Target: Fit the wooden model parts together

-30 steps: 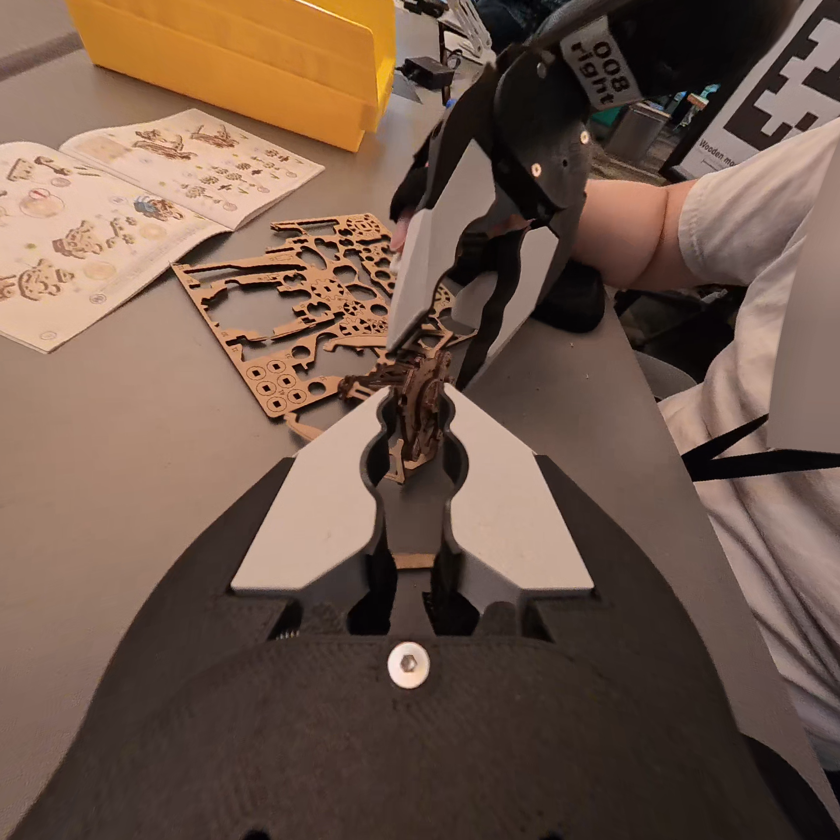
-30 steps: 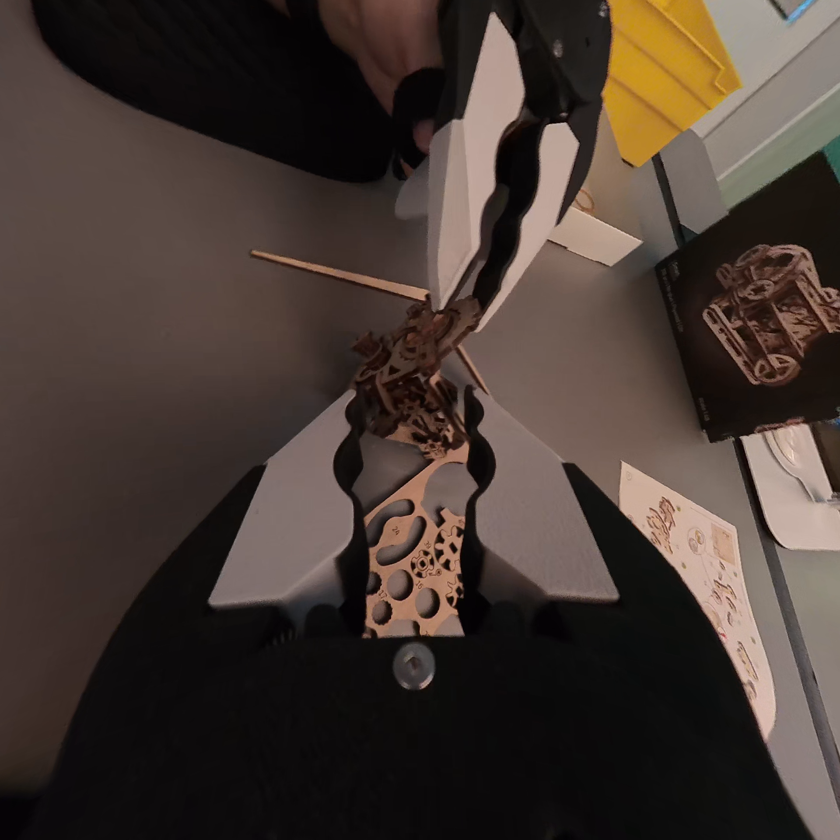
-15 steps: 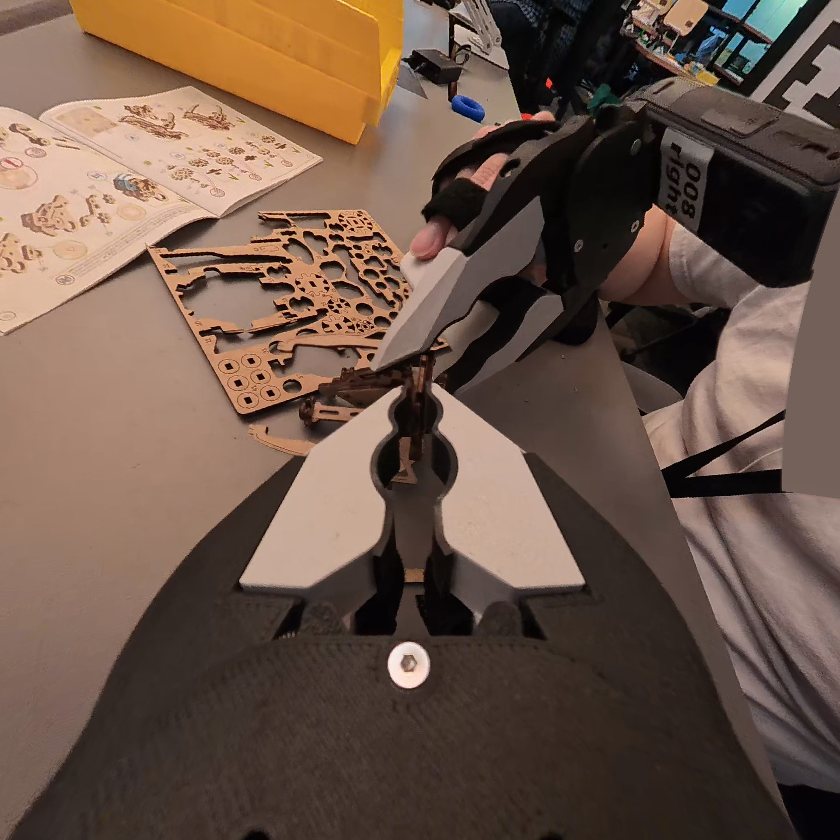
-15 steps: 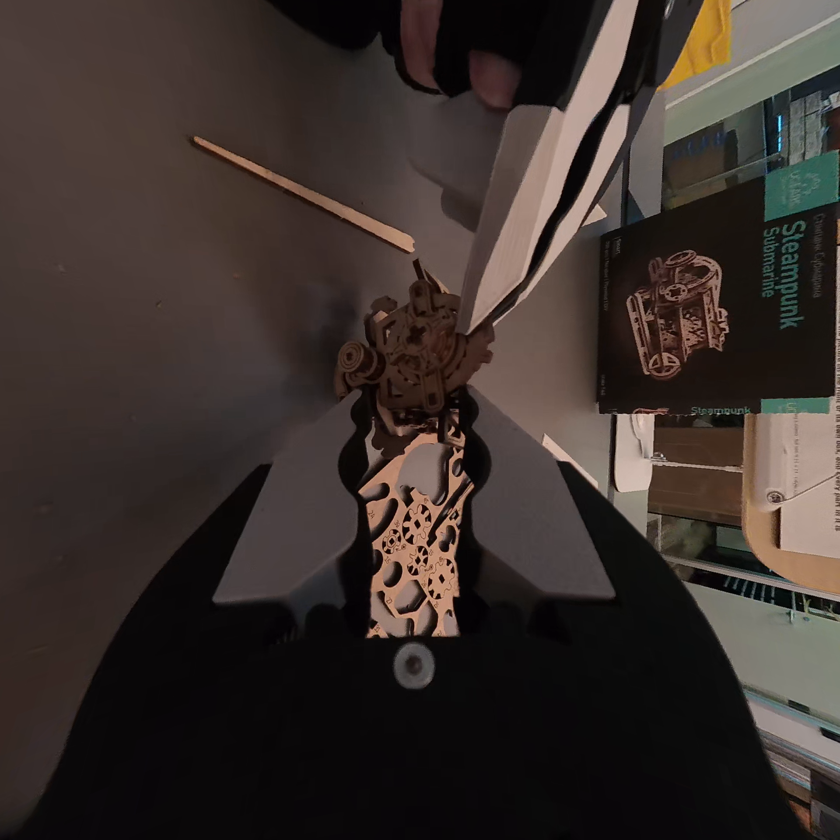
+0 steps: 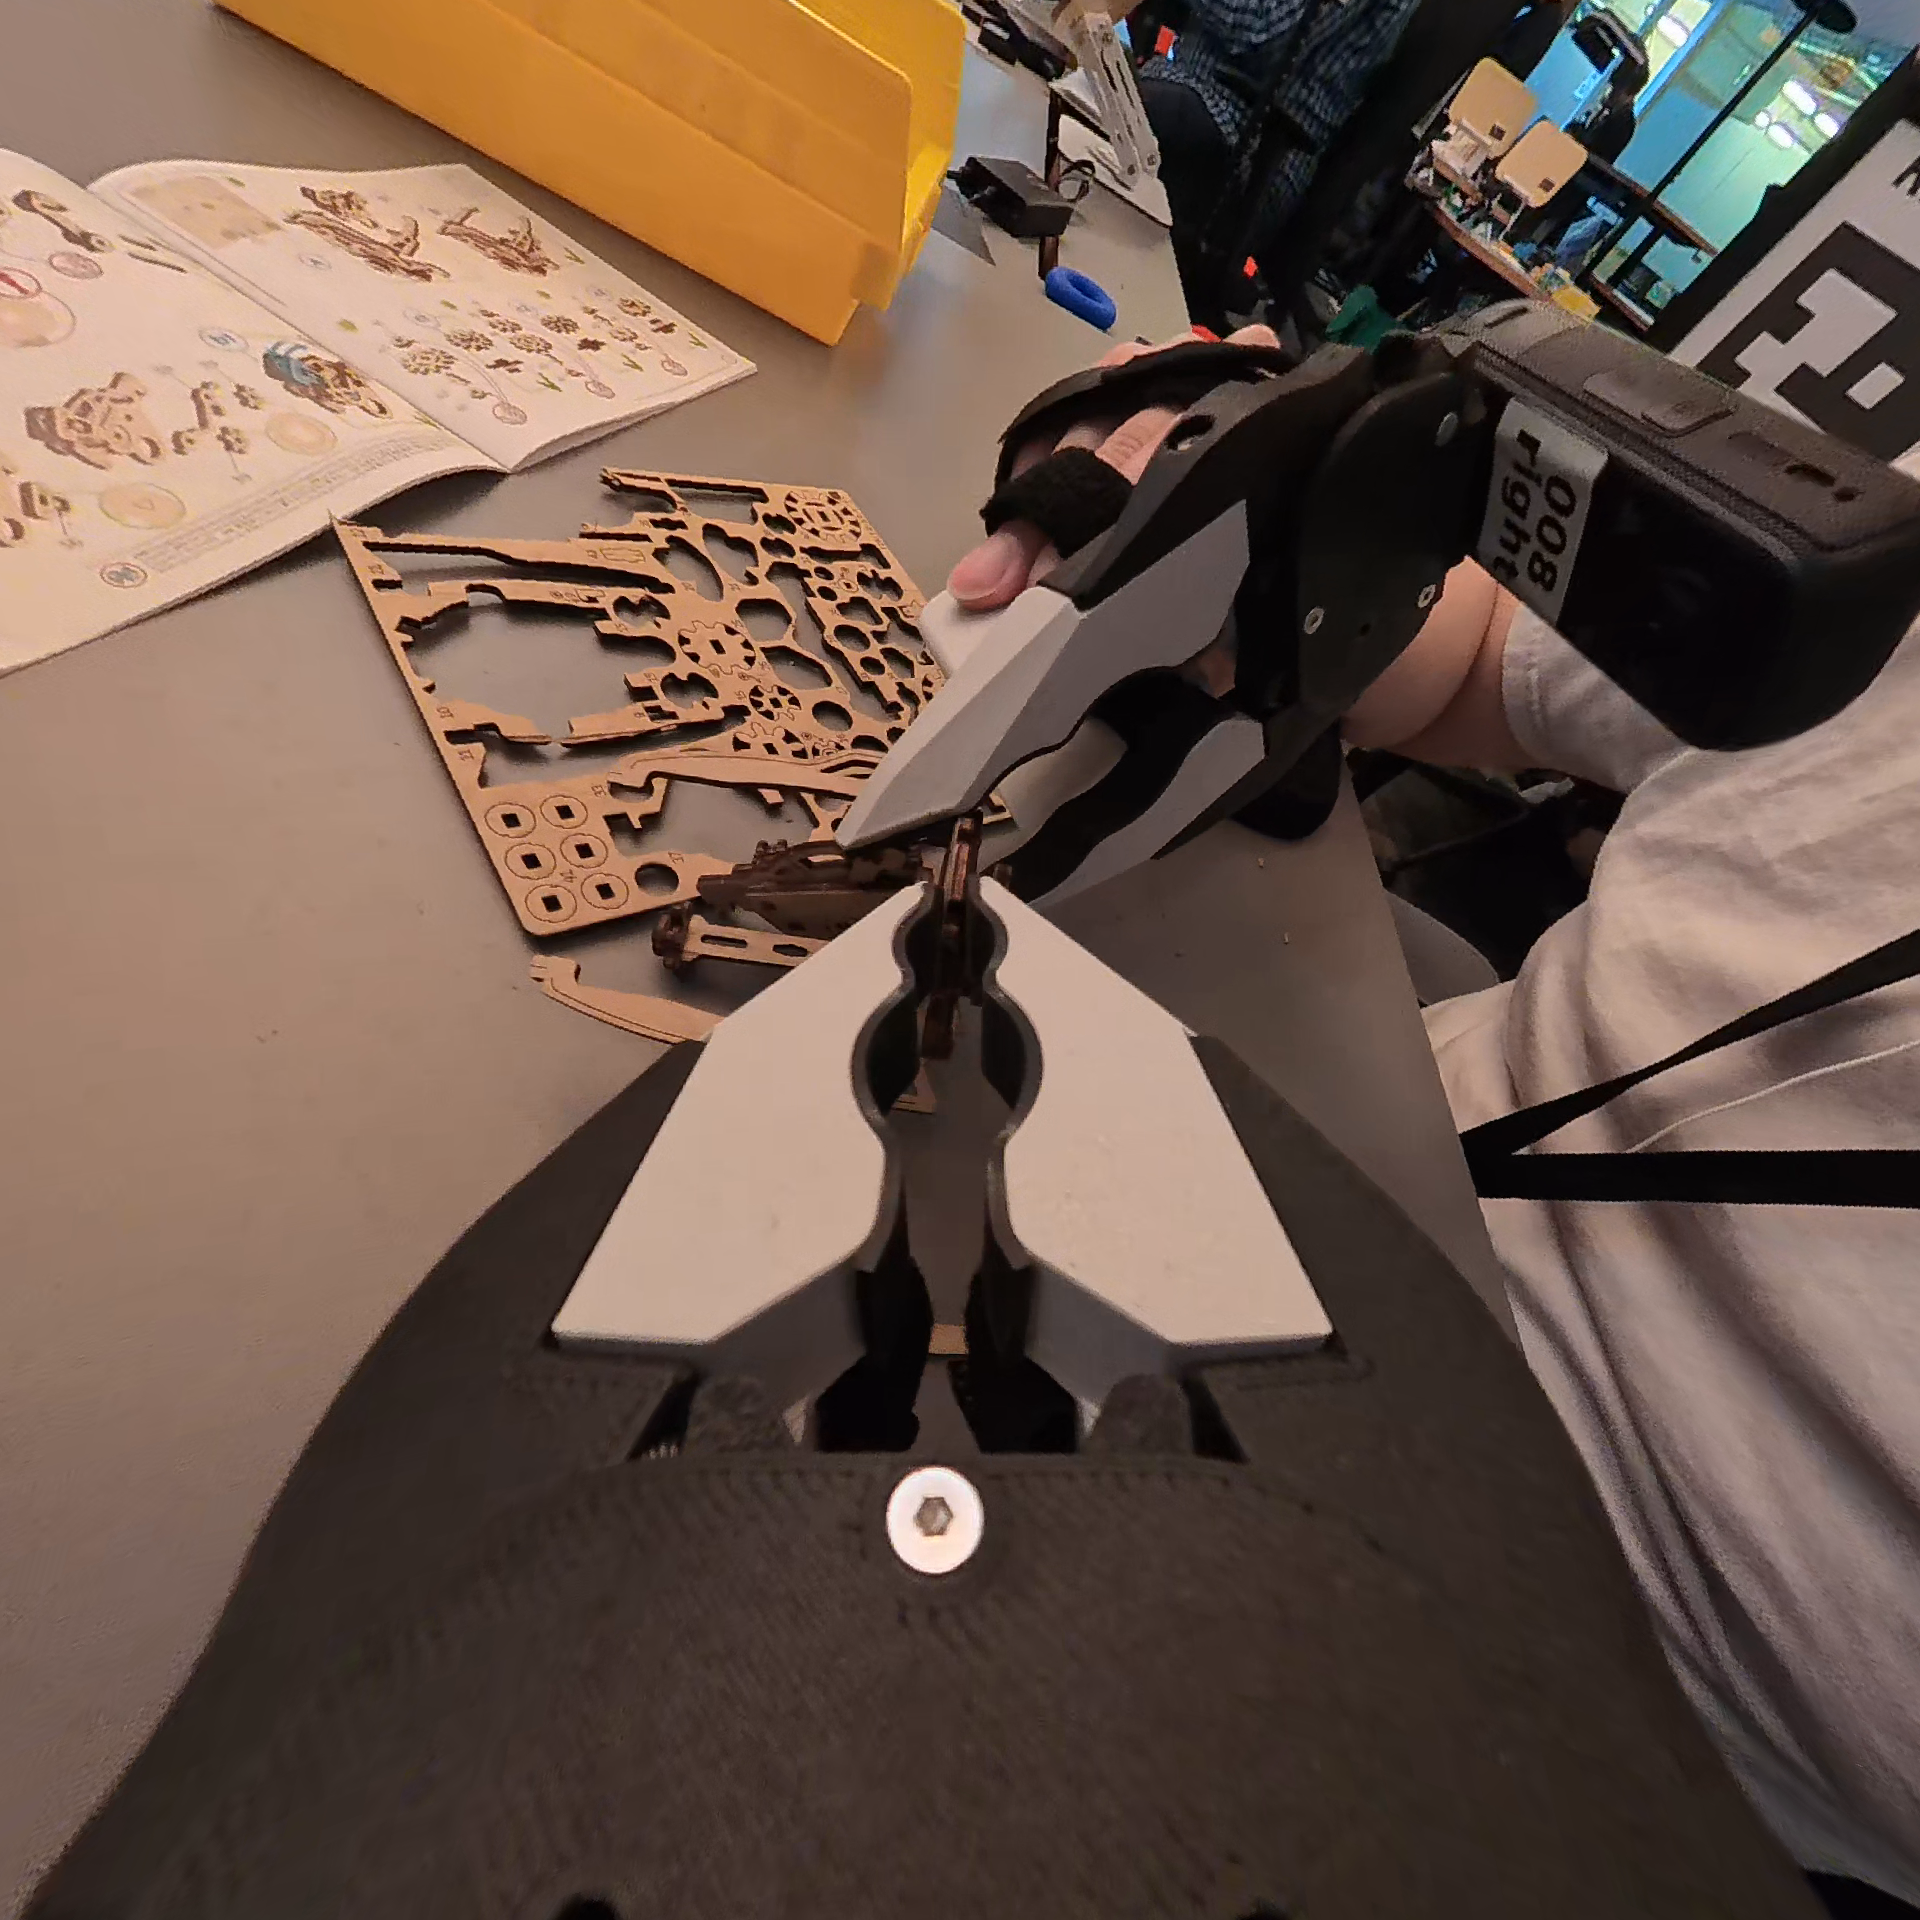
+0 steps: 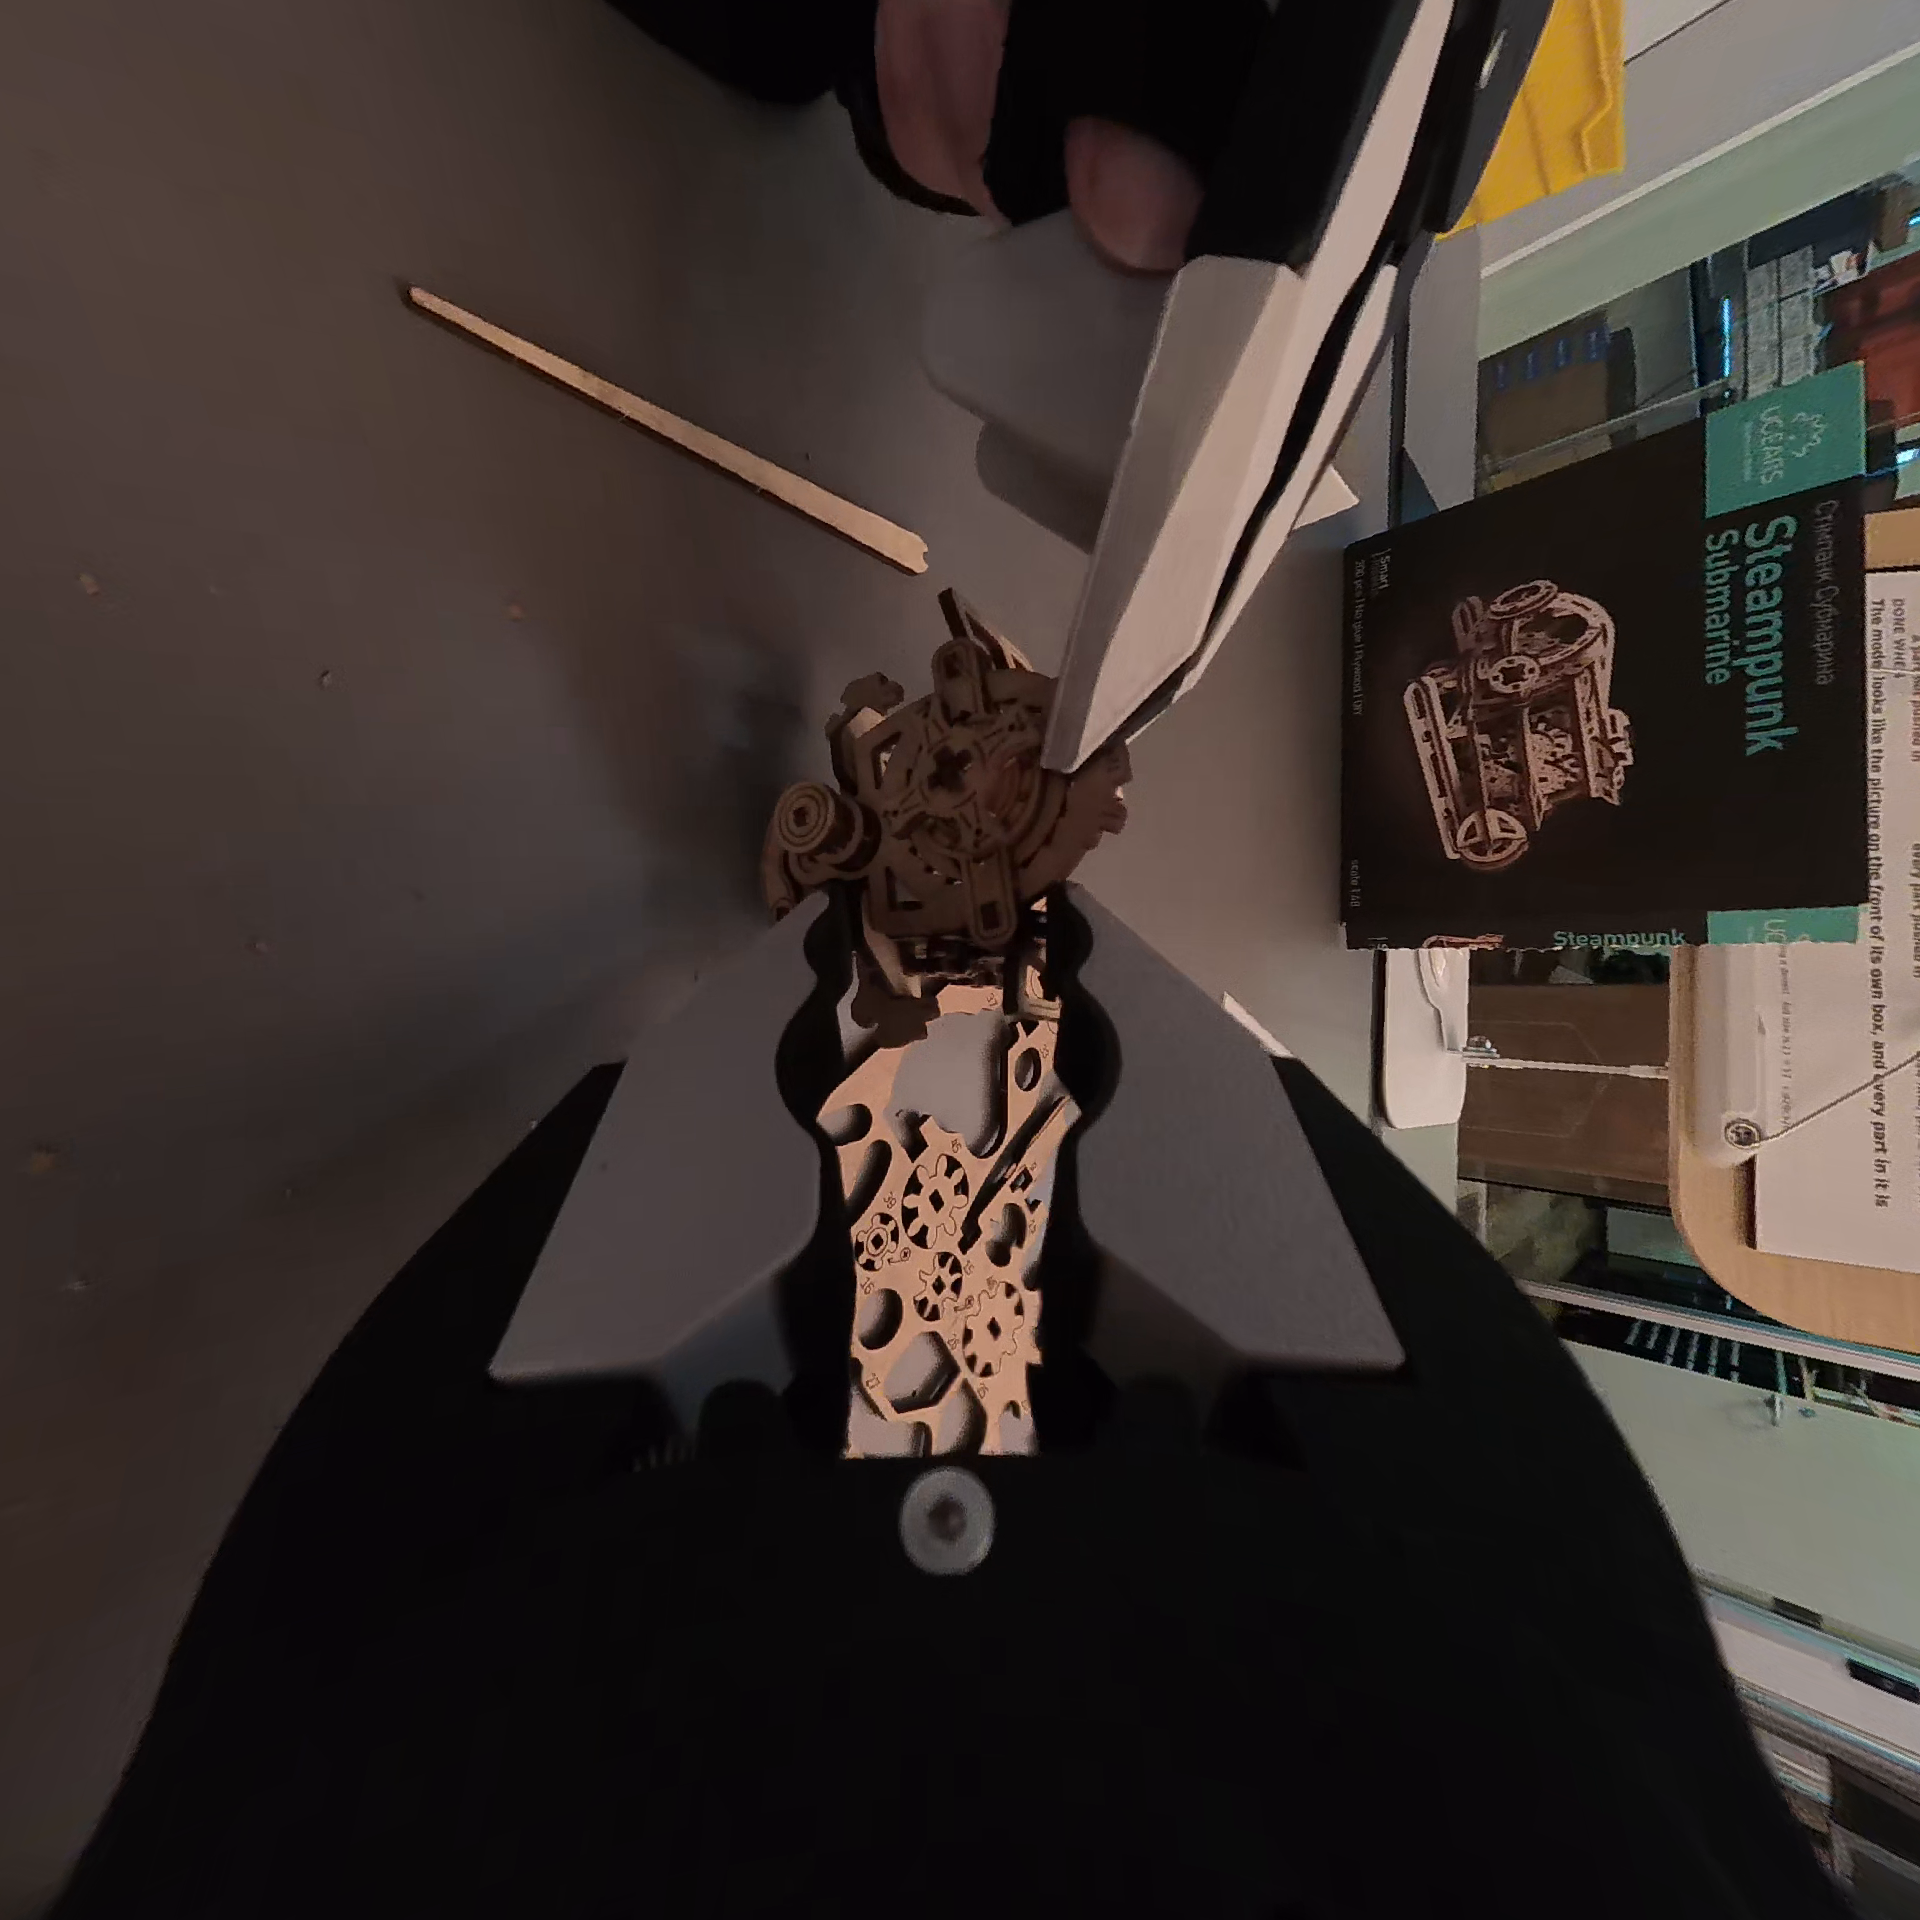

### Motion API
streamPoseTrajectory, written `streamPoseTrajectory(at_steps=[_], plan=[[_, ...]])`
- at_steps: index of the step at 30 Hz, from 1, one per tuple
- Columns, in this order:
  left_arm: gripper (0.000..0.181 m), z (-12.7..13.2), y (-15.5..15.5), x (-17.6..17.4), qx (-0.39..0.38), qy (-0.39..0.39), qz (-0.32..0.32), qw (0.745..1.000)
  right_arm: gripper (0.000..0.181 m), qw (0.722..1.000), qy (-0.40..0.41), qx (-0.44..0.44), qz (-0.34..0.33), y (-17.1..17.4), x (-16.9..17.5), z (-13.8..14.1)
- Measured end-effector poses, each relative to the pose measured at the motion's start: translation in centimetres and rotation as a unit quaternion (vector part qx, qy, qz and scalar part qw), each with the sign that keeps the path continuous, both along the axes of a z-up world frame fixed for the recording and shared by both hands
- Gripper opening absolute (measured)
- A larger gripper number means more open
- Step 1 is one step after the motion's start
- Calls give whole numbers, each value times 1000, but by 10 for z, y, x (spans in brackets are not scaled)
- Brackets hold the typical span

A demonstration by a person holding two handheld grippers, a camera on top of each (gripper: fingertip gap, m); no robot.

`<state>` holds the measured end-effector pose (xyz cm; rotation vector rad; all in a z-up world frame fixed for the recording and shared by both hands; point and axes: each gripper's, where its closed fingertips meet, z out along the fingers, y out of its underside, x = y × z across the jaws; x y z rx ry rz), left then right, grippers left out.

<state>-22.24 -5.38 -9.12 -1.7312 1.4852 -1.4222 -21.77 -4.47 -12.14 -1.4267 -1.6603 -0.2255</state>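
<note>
Both tongs grip one small wooden model above the grey table.

The left tongs (image 5: 951, 904) are closed on a thin edge of the wooden model (image 6: 945, 821). The right tongs (image 6: 940, 925) hold its lower part from the opposite side. Under it on the table (image 5: 208, 935) lies the cut-out part sheet (image 5: 644, 686), with an open instruction booklet (image 5: 260, 343) and a yellow bin (image 5: 665, 125) farther back.

Left wrist cam: close, low, looks 12 o'clock along left gripper (image 5: 951, 894) over table (image 5: 208, 1039). Right wrist cam: close, looks down along right gripper (image 6: 940, 914). Shared: wooden model (image 5: 821, 883) (image 6: 935, 821), opposing gripper.
</note>
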Motion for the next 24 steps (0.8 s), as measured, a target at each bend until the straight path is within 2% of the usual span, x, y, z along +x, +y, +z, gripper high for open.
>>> streamPoseTrajectory(at_steps=[24], plan=[[2,1,0,-1,-2,-4,12,1000,33,1000,1,8,-10,2,1,1]])
